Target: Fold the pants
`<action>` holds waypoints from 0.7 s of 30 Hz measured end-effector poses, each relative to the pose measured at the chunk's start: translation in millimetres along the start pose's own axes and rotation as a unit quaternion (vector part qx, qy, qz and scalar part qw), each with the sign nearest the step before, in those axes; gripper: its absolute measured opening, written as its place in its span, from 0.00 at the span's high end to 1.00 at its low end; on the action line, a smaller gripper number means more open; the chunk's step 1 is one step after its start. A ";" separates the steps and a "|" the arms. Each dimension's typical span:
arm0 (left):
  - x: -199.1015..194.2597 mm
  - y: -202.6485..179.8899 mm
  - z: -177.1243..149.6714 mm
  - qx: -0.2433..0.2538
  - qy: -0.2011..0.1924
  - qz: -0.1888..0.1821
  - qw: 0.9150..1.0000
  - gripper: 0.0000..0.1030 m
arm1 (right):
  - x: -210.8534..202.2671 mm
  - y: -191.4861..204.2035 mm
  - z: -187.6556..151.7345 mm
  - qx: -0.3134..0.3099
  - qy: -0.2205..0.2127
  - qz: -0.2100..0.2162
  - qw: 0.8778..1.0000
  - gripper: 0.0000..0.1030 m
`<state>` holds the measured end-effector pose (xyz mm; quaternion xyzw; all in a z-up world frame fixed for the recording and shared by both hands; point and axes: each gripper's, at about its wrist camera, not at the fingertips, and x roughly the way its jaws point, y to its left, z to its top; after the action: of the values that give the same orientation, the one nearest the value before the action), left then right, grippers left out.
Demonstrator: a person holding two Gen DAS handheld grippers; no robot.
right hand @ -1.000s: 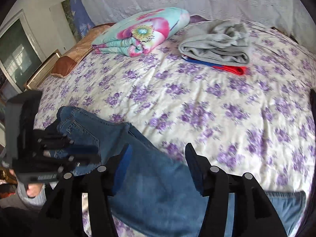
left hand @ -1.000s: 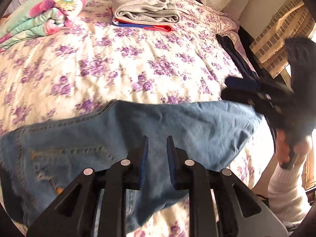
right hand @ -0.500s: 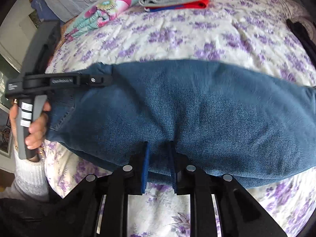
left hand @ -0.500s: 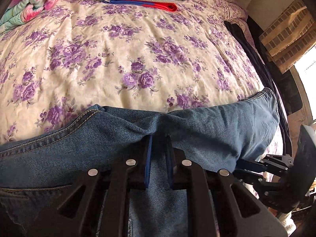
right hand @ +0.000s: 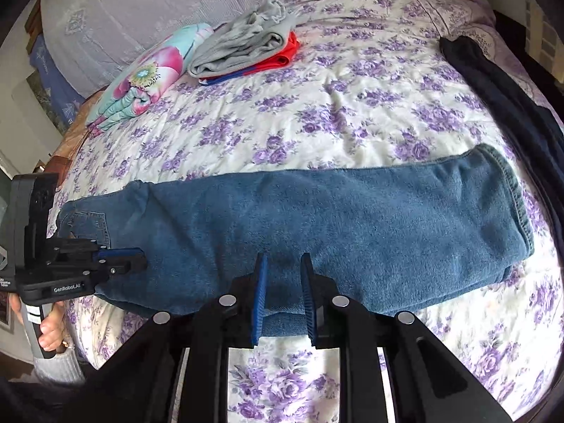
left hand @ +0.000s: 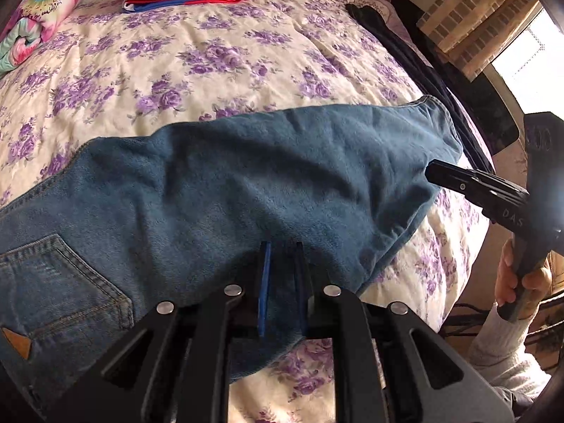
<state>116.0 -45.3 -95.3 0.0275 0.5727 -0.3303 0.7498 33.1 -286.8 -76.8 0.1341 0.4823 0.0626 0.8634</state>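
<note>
Your left gripper (left hand: 280, 275) points steeply down at the near edge of the bed (left hand: 246, 63), its jaws drawn narrow and pinching a fold of the jeans (left hand: 246, 183) between the blue pads. Your right gripper (right hand: 282, 292) is angled down the same way, farther along that near edge, its jaws likewise narrow and clamped on the denim hem nearest you. The jeans lie folded lengthwise in a long band along the near edge of the bed, the pocketed seat toward the left gripper and the leg cuffs toward the bed's right edge. In the right wrist view your left hand (right hand: 49, 331) wraps the handle from below, with a pale knit sleeve (right hand: 58, 370) at the wrist. Toward the far edge rest a folded grey garment (right hand: 246, 42) on red and blue cloth (right hand: 282, 58) and a flowered bundle (right hand: 148, 74). A dark garment (right hand: 507, 105) drapes along the right edge.
</note>
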 end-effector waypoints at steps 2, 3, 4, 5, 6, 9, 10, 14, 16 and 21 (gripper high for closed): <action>1.2 -7.0 0.0 0.003 0.003 -0.006 1.000 0.88 | -4.1 -19.0 -4.7 0.046 0.002 0.028 0.999 0.73; 0.1 -11.2 2.4 0.004 0.004 -0.016 1.000 0.88 | -10.8 -30.2 -9.1 0.072 -0.006 0.041 0.997 0.55; -1.3 -16.9 6.4 0.006 0.002 -0.027 1.000 0.88 | -19.0 -41.4 -14.9 0.096 -0.018 0.048 0.994 0.47; -3.0 -23.8 11.8 0.010 -0.002 -0.036 0.999 0.88 | -27.6 -52.4 -21.4 0.117 -0.033 0.047 0.992 0.41; -4.0 -31.9 18.1 0.016 -0.009 -0.040 0.999 0.88 | -35.8 -62.9 -28.4 0.133 -0.045 0.041 0.989 0.41; 0.2 -63.3 41.7 0.031 -0.026 -0.049 0.998 0.88 | -51.9 -91.3 -51.1 0.185 -0.056 0.044 0.980 0.41; 4.8 -75.3 49.7 0.037 -0.027 -0.052 0.998 0.88 | -55.9 -99.3 -58.3 0.201 -0.059 0.047 0.977 0.41; 33.6 -123.9 71.9 0.069 -0.022 -0.053 0.996 0.88 | -65.9 -118.8 -78.3 0.237 -0.068 0.051 0.968 0.41; 51.7 -138.9 73.9 0.077 -0.003 -0.055 0.996 0.88 | -69.1 -124.9 -85.7 0.251 -0.071 0.064 0.963 0.41; 72.9 -147.4 52.6 0.092 0.016 -0.052 0.994 0.88 | -70.3 -140.1 -91.5 0.283 -0.084 0.098 0.950 0.40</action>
<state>91.8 -216.2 -91.6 0.0720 0.5523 -0.4198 0.7166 -84.7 -421.8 -106.1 0.4245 0.3907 -0.0039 0.8168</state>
